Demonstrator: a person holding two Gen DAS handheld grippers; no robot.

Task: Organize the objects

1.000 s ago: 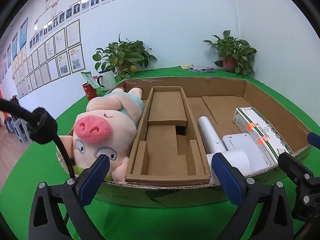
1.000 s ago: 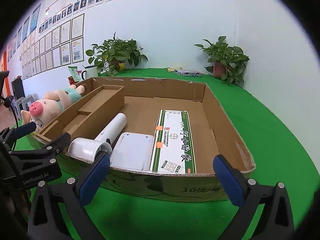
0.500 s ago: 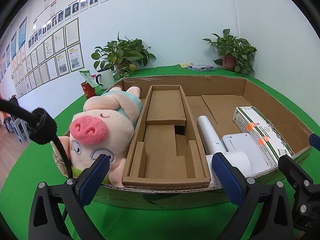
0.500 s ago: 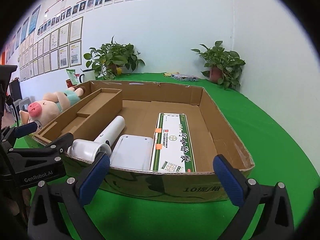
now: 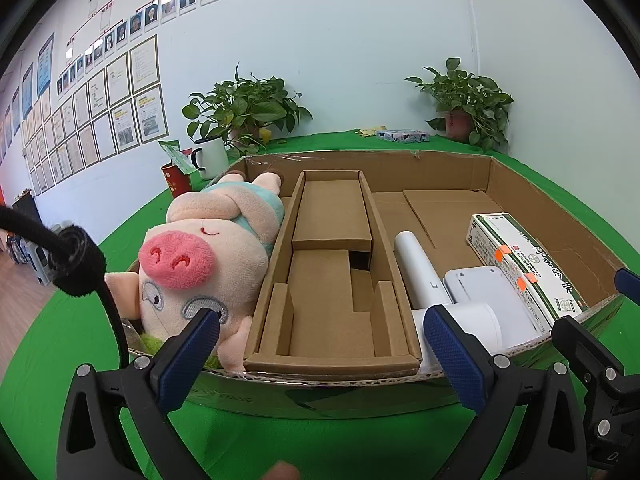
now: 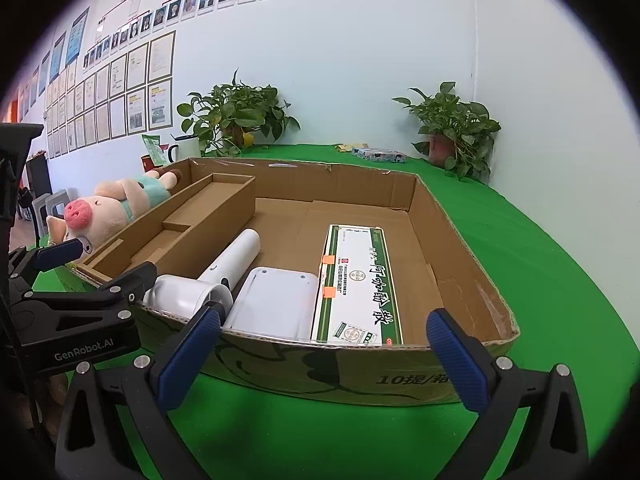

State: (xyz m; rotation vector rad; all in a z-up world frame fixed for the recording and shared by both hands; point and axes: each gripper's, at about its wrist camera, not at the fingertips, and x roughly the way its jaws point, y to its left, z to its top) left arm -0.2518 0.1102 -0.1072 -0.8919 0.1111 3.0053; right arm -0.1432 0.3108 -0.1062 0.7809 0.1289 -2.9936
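A wide shallow cardboard box (image 5: pixel 452 164) (image 6: pixel 452 220) lies on the green table. Inside it, from left to right: a pink plush pig (image 5: pixel 200 256) (image 6: pixel 108 208) on its back, a long cardboard insert tray (image 5: pixel 332 272) (image 6: pixel 188 228), a white hair dryer (image 5: pixel 420 268) (image 6: pixel 224 272), a flat white device (image 5: pixel 484 288) (image 6: pixel 276 300) and a green-and-white carton (image 5: pixel 524 264) (image 6: pixel 356 280). My left gripper (image 5: pixel 320 348) stands open just before the box's near wall, in front of the insert tray. My right gripper (image 6: pixel 324 348) is open before the near wall, facing the carton. Neither holds anything.
Two potted plants (image 5: pixel 244 108) (image 5: pixel 468 100) stand at the back by the wall. A white mug (image 5: pixel 210 156), a red cup (image 5: pixel 176 178) and a small patterned box (image 5: pixel 402 135) sit behind the cardboard box. The left gripper's body (image 6: pixel 72 312) shows at the right view's left.
Both grippers have drifted slightly; the box and its contents appear a little lower and nearer in view. Nothing was picked up or let go.
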